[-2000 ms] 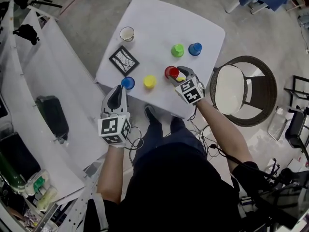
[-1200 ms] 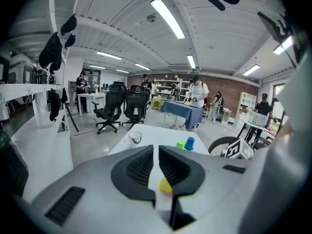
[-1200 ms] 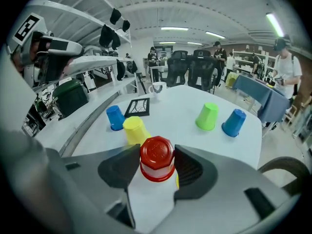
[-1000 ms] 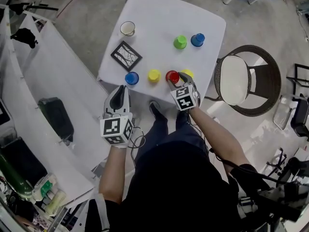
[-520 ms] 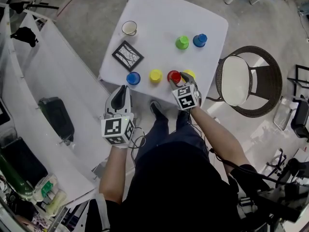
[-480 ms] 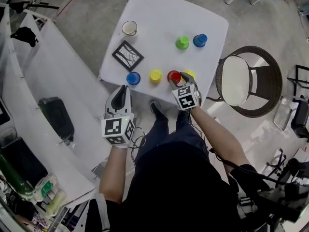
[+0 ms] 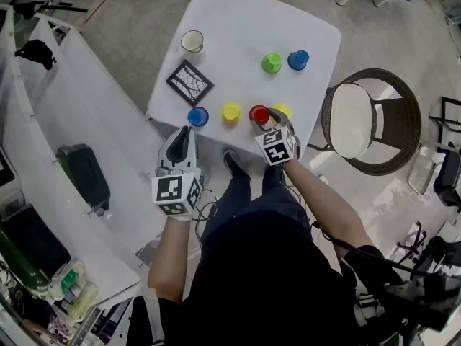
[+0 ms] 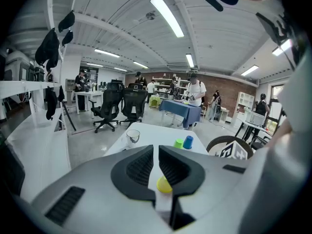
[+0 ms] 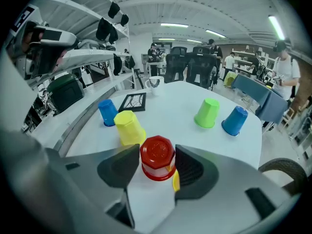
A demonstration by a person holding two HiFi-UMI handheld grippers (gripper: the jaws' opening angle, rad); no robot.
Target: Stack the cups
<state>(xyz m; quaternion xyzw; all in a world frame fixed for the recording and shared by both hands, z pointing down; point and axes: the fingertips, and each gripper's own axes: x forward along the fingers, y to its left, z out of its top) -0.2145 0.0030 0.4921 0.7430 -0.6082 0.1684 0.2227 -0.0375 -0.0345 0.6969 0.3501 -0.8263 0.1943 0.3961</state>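
Note:
An upside-down red cup (image 9: 157,156) (image 7: 258,113) sits between the jaws of my right gripper (image 9: 157,152) (image 7: 265,121), and both pads touch its sides. A yellow cup (image 7: 282,110) stands just right of it, mostly hidden under the right jaw in the right gripper view. Another yellow cup (image 9: 128,127) (image 7: 231,112) and a blue cup (image 9: 107,112) (image 7: 197,116) stand to the left. A green cup (image 9: 207,113) (image 7: 271,63) and a second blue cup (image 9: 234,120) (image 7: 298,60) stand further back. My left gripper (image 7: 183,131) (image 8: 156,160) hangs off the table's near left corner, shut and empty.
A clear glass (image 7: 191,42) (image 8: 132,136) and a framed black square (image 7: 189,82) (image 9: 132,102) lie at the left of the white table (image 7: 238,27). A round wicker chair (image 7: 364,125) stands to the right. A long white bench (image 7: 79,157) runs along the left.
Over the last second neither gripper nor any cup has moved. Since the earliest frame only the head view has shifted a little.

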